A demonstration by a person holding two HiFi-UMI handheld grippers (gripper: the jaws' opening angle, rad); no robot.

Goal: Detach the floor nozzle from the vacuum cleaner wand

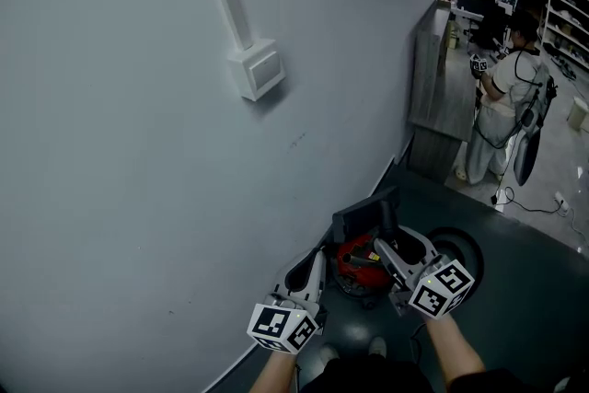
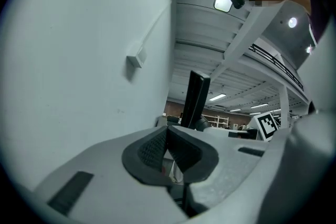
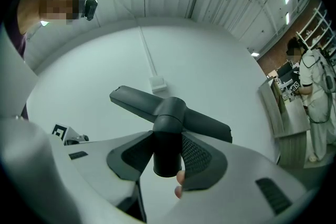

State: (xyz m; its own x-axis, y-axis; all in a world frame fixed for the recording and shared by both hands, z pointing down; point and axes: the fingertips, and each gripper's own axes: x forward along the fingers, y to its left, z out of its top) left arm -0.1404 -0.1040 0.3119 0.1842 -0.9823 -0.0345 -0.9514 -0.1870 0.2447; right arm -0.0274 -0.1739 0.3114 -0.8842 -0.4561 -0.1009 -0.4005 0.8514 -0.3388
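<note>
Right tongs [image 3: 168, 157] are clamped on the round neck of the dark grey floor nozzle [image 3: 170, 110], which is held up before a pale wall [image 3: 210, 60], the neck's lower end free. Left tongs [image 2: 167, 150] are pressed together, empty. Below, a red vacuum cleaner [image 1: 361, 264] is seen on the dark floor [image 1: 525, 281].
</note>
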